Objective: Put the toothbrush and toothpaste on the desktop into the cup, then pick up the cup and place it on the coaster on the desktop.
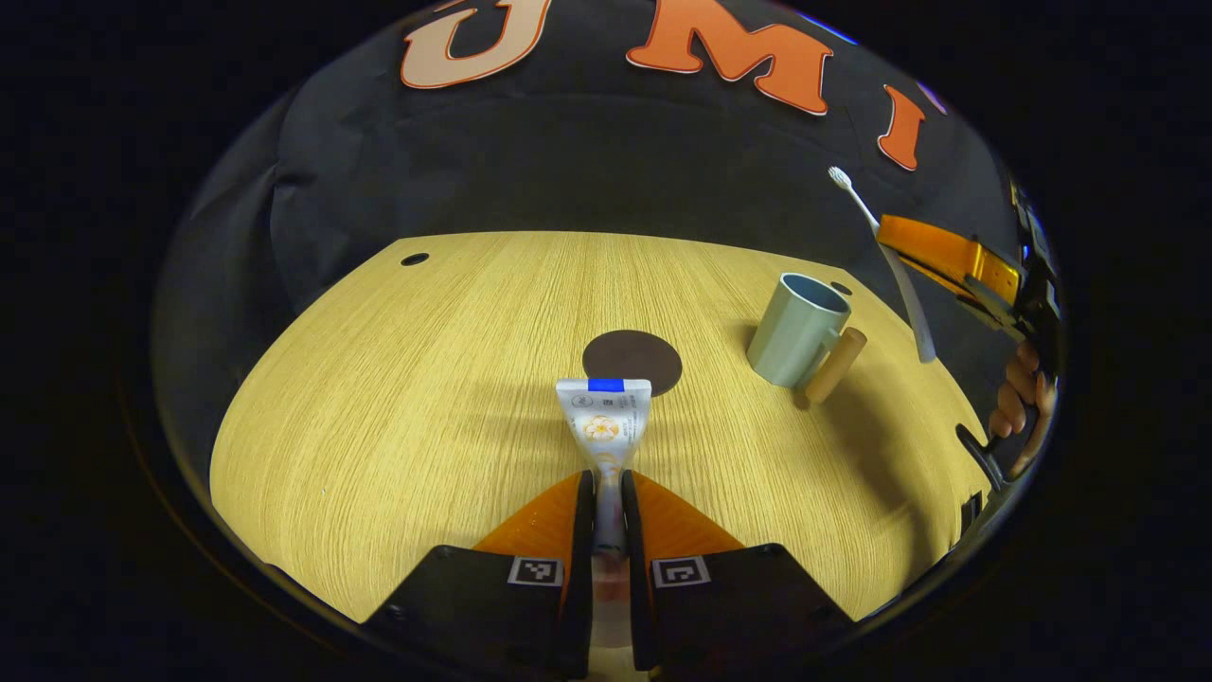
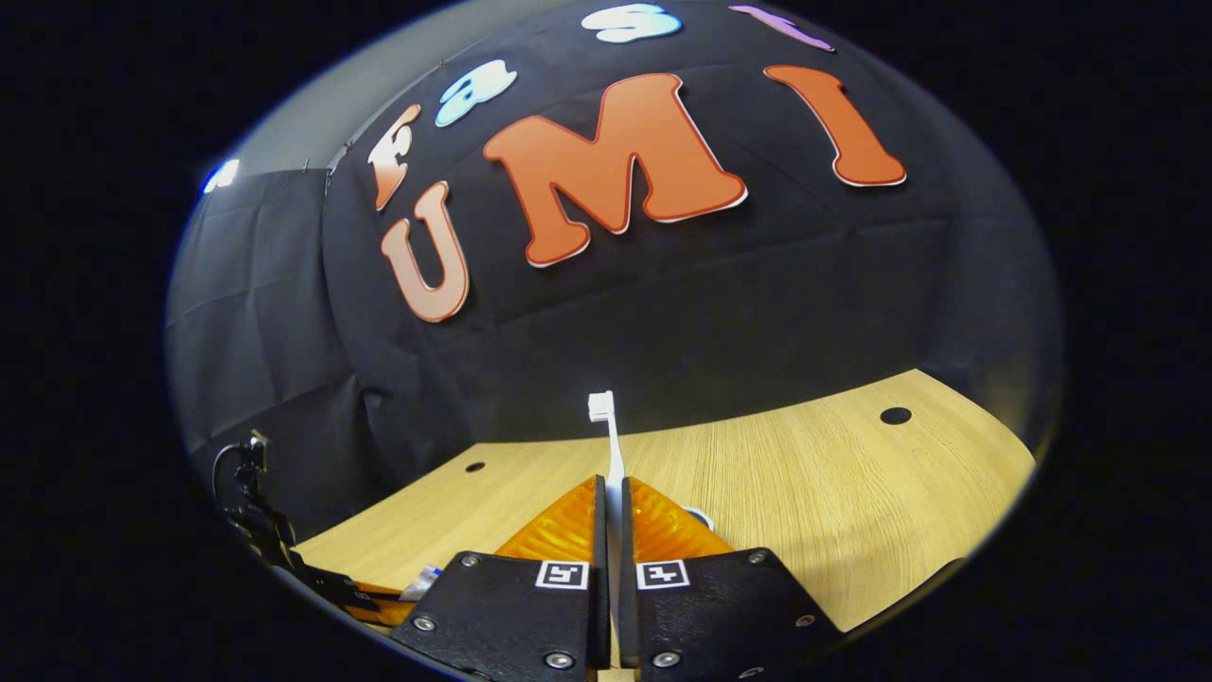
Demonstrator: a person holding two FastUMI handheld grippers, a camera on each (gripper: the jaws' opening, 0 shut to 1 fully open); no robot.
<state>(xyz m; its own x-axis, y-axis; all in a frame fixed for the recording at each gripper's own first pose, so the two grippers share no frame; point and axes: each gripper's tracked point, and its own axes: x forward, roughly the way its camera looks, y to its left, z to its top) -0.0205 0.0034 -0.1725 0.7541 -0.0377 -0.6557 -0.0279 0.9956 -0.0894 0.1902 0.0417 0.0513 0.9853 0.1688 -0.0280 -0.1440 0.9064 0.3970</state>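
Desktop (image 1: 379,426): pale wood grain, bearing coaster and cup.
Cup (image 1: 795,330): grey-green, wooden handle, tilted in the left gripper view, standing right of the coaster, mouth open.
Coaster (image 1: 632,360): dark round disc, bare, mid-table.
Left gripper (image 1: 607,511): clenched on the toothpaste (image 1: 604,426), tube raised above the wood, crimped end forward.
Right gripper (image 2: 614,516): clamped on the toothbrush (image 2: 611,445), bristles up, held aloft above the cup's right side.
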